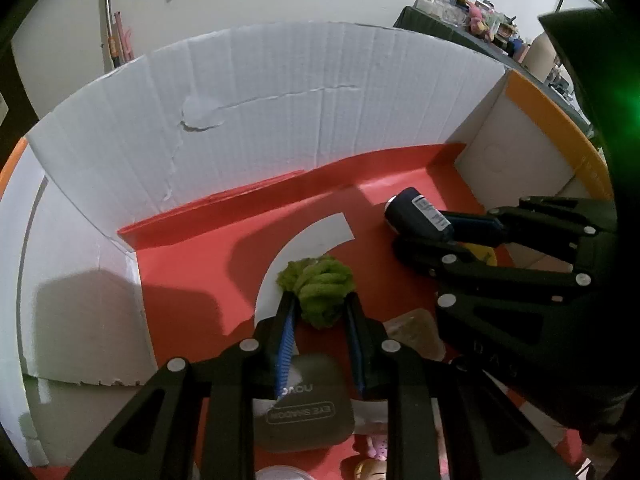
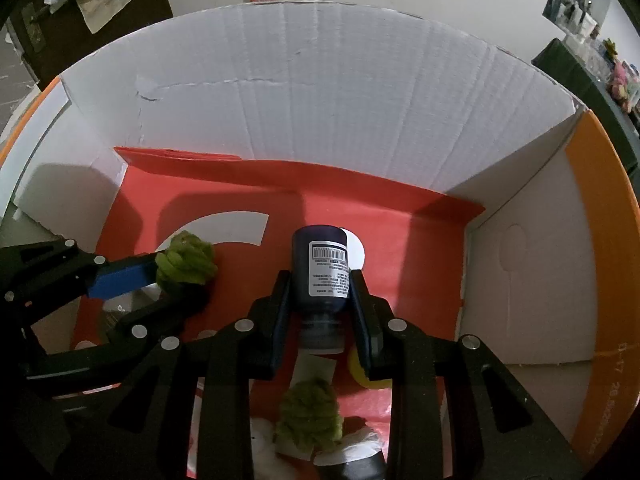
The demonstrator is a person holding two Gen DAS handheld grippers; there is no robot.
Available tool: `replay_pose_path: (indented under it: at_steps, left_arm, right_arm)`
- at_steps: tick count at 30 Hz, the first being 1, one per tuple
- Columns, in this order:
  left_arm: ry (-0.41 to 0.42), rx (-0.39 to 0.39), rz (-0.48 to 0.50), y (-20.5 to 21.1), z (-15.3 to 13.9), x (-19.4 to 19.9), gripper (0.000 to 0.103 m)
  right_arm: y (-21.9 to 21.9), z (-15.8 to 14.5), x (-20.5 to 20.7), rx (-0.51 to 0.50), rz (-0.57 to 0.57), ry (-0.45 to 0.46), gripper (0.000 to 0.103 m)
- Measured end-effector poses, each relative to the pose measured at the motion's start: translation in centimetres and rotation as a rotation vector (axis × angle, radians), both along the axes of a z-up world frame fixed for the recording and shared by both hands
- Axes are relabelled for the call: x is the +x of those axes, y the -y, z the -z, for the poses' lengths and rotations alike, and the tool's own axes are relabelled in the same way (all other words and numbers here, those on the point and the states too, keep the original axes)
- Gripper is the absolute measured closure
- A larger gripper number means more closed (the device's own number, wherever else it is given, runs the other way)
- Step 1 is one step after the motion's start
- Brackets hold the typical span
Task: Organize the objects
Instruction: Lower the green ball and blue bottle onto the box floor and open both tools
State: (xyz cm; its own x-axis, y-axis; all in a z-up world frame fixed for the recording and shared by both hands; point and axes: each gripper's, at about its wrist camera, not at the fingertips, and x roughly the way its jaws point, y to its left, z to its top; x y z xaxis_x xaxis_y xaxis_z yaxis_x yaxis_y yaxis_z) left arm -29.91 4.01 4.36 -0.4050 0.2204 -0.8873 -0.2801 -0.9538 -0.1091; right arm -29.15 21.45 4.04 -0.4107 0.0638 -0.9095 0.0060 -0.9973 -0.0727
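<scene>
In the left wrist view my left gripper (image 1: 320, 296) is shut on a fuzzy green yarn ball (image 1: 318, 280), held just above the red floor (image 1: 192, 264) of a large cardboard box. To its right, my right gripper (image 1: 420, 232) is shut on a dark blue bottle (image 1: 412, 210) with a white barcode label. The right wrist view shows the same bottle (image 2: 320, 264) between the right gripper (image 2: 320, 276) fingers, its base pointing away and its cap toward the camera. The left gripper (image 2: 172, 280) with the green ball (image 2: 186, 260) is at the left. A second green yarn ball (image 2: 310, 412) lies below.
White corrugated box walls (image 1: 280, 120) close in the back and both sides, with an orange outer flap (image 2: 596, 220) at the right. A grey eye shadow case (image 1: 308, 404), a small doll (image 1: 372, 468) and a yellow object (image 2: 364, 372) lie near the front. A cluttered table (image 1: 480, 20) stands beyond the box.
</scene>
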Motion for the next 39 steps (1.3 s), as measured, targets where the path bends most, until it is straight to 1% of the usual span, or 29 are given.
replay_pose_path:
  at_steps: [10, 11, 12, 13, 18, 19, 26, 29, 30, 33, 39]
  left_arm:
    - [-0.007, -0.015, -0.002, -1.6, 0.3, -0.4, 0.079]
    - [-0.007, -0.017, -0.003, -2.6, -0.1, -0.5, 0.079]
    - [-0.008, -0.018, -0.003, -2.7, -0.2, -0.5, 0.079]
    - [-0.009, -0.017, -0.004, -2.0, 0.1, -0.3, 0.079]
    - [-0.014, -0.020, -0.009, -2.2, 0.0, -0.5, 0.075]
    - [-0.014, -0.016, -0.011, -2.0, -0.1, -0.5, 0.075]
    - [-0.018, -0.013, -0.013, -1.8, -0.4, -0.4, 0.073]
    - [-0.022, -0.010, -0.018, -1.8, -0.3, -0.3, 0.070]
    - [-0.022, -0.009, -0.018, -1.7, -0.4, -0.4, 0.069]
    - [-0.025, -0.007, -0.024, -1.5, -0.7, -0.4, 0.065]
    - [-0.026, 0.001, -0.025, -1.1, -0.7, -0.9, 0.065]
  right_arm:
    - [0.2, 0.1, 1.5, 0.015, 0.006, -0.002, 0.076]
    - [0.2, 0.1, 1.7, 0.016, 0.007, -0.002, 0.076]
    - [0.2, 0.1, 1.9, 0.018, 0.008, -0.002, 0.076]
    - [0.2, 0.1, 2.1, 0.019, 0.009, -0.001, 0.076]
    - [0.1, 0.1, 3.1, 0.023, 0.014, 0.000, 0.076]
    - [0.5, 0.2, 1.9, 0.021, 0.017, -0.001, 0.076]
    - [0.7, 0.2, 2.5, 0.020, 0.016, 0.004, 0.076]
    - [0.7, 0.1, 3.0, 0.018, 0.017, 0.000, 0.076]
    - [0.5, 0.0, 2.3, 0.017, 0.017, -0.001, 0.076]
    - [0.5, 0.0, 2.7, 0.014, 0.020, 0.000, 0.076]
    - [0.6, 0.0, 3.3, 0.013, 0.020, 0.001, 0.076]
